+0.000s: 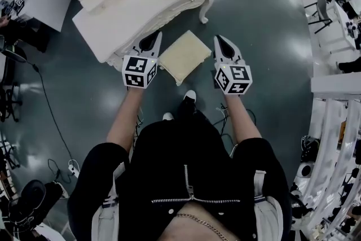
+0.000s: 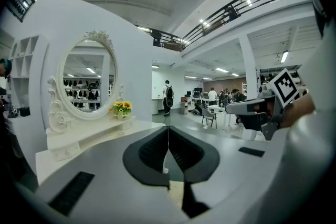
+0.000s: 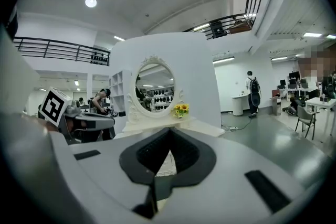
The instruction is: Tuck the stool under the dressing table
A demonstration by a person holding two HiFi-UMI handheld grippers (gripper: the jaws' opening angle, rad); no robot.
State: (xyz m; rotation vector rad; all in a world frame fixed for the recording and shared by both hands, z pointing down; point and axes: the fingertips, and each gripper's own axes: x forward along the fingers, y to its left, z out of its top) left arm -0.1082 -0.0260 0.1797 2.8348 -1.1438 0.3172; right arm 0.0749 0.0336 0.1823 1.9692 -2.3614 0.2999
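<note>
**Just short of the table: stool flanked by two closed grippers**

Upper left in the head view stands the white dressing table (image 1: 141, 3), its front edge slanting down toward the frame's centre. Just below that edge the left gripper (image 1: 153, 40) points forward, its jaws pressed together on nothing. To its right is the stool (image 1: 183, 55), a square cream seat turned cornerwise. It is just beside the table's front and not yet beneath it. The right gripper (image 1: 221, 47) flanks the stool's far corner, its jaws likewise closed and empty. Whether either tip touches the seat cannot be told.

The stool looks light, with a stiff frame and a padded top that would give under a point. The glossy floor (image 1: 265, 25) should let it slide. No pinch seems needed. Closed tips set against the seat's near edges, one on each side and pushed evenly, would probably keep it from swivelling. The table's carved leg (image 1: 206, 8) is the likely snag.

Only the head view gives the layout, though there the stool's legs are hidden under its seat. The left gripper view shows its tips meeting with a sliver of cream below them. It also shows the oval mirror (image 2: 86, 73) and the yellow flowers (image 2: 122, 107), both cropped in the head view. The right gripper view shows its own tips shut.
</note>
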